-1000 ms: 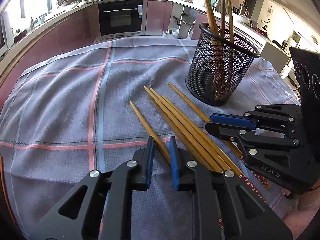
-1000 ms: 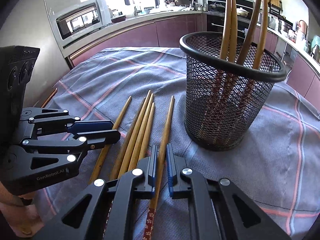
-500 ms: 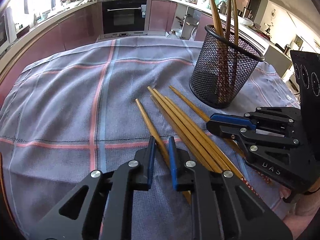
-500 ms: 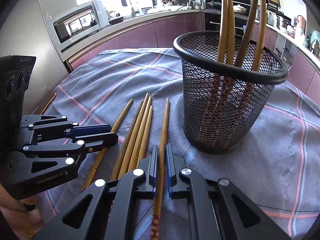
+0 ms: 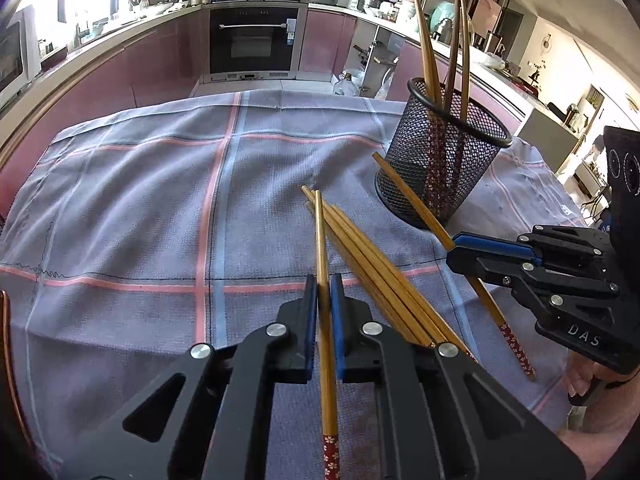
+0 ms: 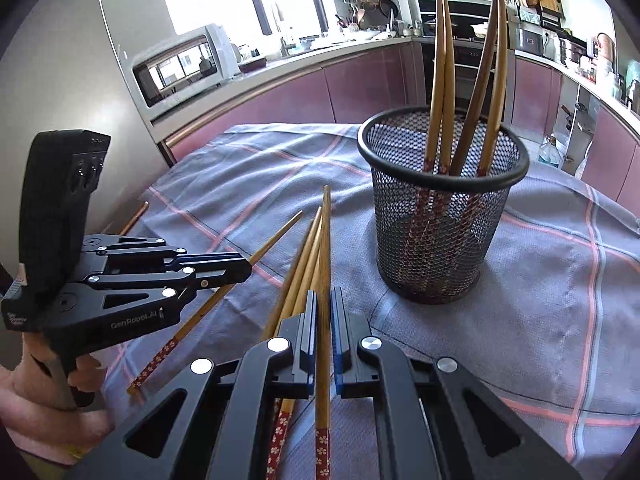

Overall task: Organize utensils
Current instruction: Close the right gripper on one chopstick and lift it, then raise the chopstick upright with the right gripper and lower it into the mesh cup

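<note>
My left gripper [image 5: 324, 292] is at the bottom of the left wrist view. Its jaws are closing, and the pads press on a bamboo chopstick [image 5: 322, 240] that is lifted off the cloth. My right gripper [image 6: 324, 300] is shut on another chopstick [image 6: 326, 240], whose tip points toward the black mesh cup [image 6: 440, 240]. That cup [image 5: 440, 176] stands upright with several chopsticks in it. Between the two grippers, loose chopsticks [image 5: 380, 272] lie bunched on the cloth. Each gripper also shows from the side in the other's view.
A grey-blue checked cloth [image 5: 160, 220] with pink lines covers the table. Its wooden edge [image 6: 136, 212] shows at the left. A hand [image 6: 52, 420] holds the left tool. Kitchen counters, an oven and a microwave stand far behind.
The left jaws have closed on the chopstick that lay between them. Both held chopsticks have come up off the cloth. The right one's tip rose toward the cup.
</note>
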`<action>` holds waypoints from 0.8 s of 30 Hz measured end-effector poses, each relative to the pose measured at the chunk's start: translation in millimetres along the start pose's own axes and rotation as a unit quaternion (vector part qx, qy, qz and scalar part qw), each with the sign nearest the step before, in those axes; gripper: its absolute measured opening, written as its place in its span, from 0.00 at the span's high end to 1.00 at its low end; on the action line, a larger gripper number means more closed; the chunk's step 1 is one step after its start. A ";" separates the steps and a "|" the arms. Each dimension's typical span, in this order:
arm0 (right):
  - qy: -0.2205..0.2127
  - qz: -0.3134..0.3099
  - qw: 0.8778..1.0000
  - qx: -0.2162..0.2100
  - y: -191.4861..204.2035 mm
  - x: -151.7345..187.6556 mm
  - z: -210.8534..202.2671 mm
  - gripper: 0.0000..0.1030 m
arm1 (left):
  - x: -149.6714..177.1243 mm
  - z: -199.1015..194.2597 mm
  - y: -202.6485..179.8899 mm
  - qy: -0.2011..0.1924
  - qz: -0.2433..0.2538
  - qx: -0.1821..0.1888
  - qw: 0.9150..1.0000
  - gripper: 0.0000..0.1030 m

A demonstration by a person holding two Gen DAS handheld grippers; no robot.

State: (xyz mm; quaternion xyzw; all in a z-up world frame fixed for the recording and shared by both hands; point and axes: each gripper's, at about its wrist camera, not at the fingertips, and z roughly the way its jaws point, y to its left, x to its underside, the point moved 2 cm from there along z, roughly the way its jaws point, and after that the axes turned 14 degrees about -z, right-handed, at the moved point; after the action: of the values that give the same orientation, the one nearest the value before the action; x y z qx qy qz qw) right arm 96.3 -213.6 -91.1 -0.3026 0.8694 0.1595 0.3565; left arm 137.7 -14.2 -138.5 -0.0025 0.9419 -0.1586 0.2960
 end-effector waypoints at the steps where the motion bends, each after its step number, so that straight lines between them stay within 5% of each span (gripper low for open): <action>1: -0.005 0.002 1.000 -0.003 -0.4 -0.2 -3.5 0.95 | -0.3 -3.7 0.6 -0.002 0.000 0.004 1.000 0.93; 24: -0.083 0.011 0.996 0.003 -6.3 -10.7 -60.9 0.95 | -9.3 -58.7 -17.2 -0.045 0.006 0.061 0.997 0.93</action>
State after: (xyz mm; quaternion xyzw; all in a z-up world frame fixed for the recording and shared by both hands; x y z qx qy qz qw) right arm 74.5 -244.0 -41.4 -0.2775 0.8407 0.1852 0.4265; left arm 111.1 -12.2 -82.7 0.0143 0.9165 -0.2132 0.3383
